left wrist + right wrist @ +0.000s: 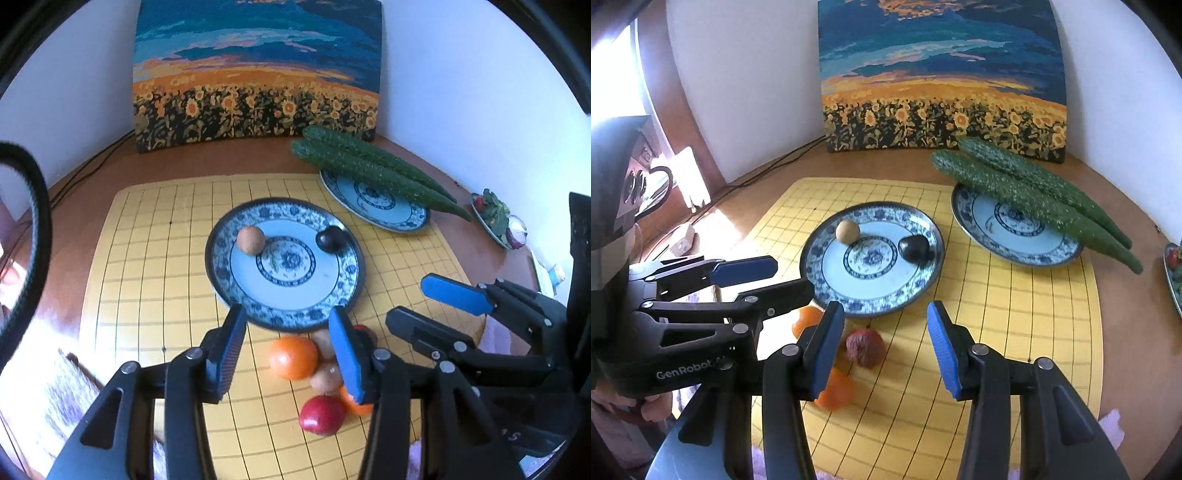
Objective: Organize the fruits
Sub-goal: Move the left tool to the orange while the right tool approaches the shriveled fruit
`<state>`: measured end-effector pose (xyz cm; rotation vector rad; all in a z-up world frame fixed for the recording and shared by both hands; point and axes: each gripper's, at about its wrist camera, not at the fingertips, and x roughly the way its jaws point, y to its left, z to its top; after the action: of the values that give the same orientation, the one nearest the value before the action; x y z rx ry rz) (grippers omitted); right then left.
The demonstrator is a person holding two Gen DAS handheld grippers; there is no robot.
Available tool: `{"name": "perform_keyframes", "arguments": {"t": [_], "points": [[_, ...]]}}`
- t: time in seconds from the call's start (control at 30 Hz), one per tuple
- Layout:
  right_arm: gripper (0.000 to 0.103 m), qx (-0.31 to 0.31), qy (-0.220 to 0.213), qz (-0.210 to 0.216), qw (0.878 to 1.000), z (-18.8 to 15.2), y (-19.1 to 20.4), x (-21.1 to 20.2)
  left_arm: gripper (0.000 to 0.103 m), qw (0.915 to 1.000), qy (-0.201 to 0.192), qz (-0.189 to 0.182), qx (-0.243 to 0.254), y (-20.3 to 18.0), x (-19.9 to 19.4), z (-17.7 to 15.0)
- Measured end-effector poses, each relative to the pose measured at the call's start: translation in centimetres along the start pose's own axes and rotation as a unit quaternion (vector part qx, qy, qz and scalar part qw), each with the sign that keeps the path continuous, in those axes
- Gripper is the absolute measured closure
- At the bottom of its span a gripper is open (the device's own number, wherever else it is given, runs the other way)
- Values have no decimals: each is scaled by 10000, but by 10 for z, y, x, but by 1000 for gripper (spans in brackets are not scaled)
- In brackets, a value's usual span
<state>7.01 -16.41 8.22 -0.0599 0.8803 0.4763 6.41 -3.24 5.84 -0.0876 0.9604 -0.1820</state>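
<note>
Both grippers hung with jaws apart, nothing between them: left gripper [288, 350], right gripper [886, 347]; on the glossy blue-patterned plate [284, 314] sat a round tan fruit [250, 240] and a dark smooth one [330, 239]; a shiny orange [293, 357] and red fruit [322, 415] lay clustered on the yellow gridded mat [147, 277]; two bumpy cucumbers [1027, 195] lay across a second plate [1015, 236]; a sunflower painting [942, 74] leaned against the white wall.

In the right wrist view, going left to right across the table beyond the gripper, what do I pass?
Left gripper → tan round fruit → dark fruit, both on the near plate → far plate → cucumbers lying across it → dish at the right edge.
</note>
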Motion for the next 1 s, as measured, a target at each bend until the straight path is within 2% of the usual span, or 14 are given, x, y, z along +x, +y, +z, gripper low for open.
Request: {"name": "perform_keyframes", "arguments": {"t": [0.43, 0.77, 1.0], "points": [[55, 157, 145, -30, 9998, -26, -5, -2, 53, 9993, 303, -12, -232, 5, 16, -20], [55, 199, 239, 5, 9995, -25, -6, 7, 53, 9985, 438, -105, -318, 6, 25, -24], [55, 217, 226, -20, 9995, -26, -6, 7, 53, 9985, 376, -173, -370, 9, 26, -25]]}}
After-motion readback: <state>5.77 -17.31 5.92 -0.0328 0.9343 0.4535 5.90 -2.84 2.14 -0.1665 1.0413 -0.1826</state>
